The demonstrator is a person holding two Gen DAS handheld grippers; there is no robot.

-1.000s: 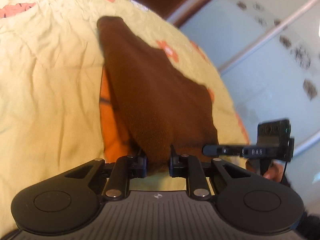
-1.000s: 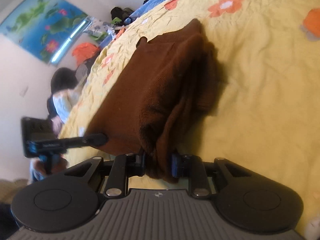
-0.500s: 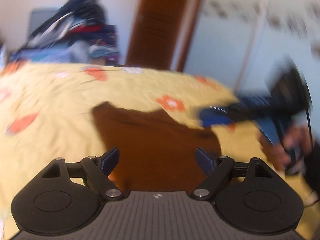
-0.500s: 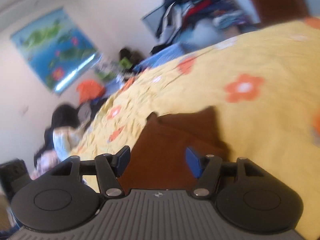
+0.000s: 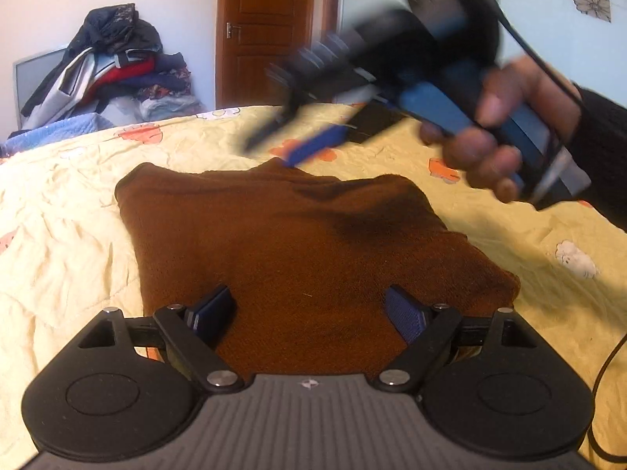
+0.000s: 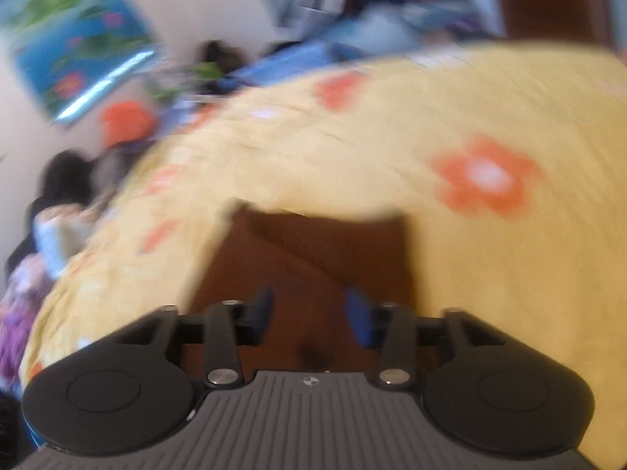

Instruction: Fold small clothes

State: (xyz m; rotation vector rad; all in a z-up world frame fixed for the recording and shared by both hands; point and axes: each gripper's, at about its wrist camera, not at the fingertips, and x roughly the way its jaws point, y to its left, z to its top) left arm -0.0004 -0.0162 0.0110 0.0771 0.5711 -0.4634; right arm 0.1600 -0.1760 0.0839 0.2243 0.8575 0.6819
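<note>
A brown knitted garment [image 5: 298, 235] lies folded flat on the yellow flowered bedspread [image 5: 70, 215]. My left gripper [image 5: 309, 301] hovers over its near edge, jaws wide and still opening, nothing between them. In the left wrist view, a hand holds my right gripper [image 5: 282, 145], blurred, above the garment's far edge. In the right wrist view, which is blurred, the right gripper [image 6: 309, 309] hangs over the brown garment [image 6: 313, 250]. Its jaws are apart and closing, with no cloth between the pads.
A pile of clothes [image 5: 113, 62] sits beyond the bed beside a wooden door [image 5: 270, 31]. A person [image 6: 58, 203] sits at the bed's left side under a wall poster [image 6: 78, 39]. A black cable [image 5: 603, 372] hangs at the right.
Both grippers let go of the brown garment and opened. The garment dropped flat onto the bed. Both grippers pulled back and tilted up, and the right one swung higher.
</note>
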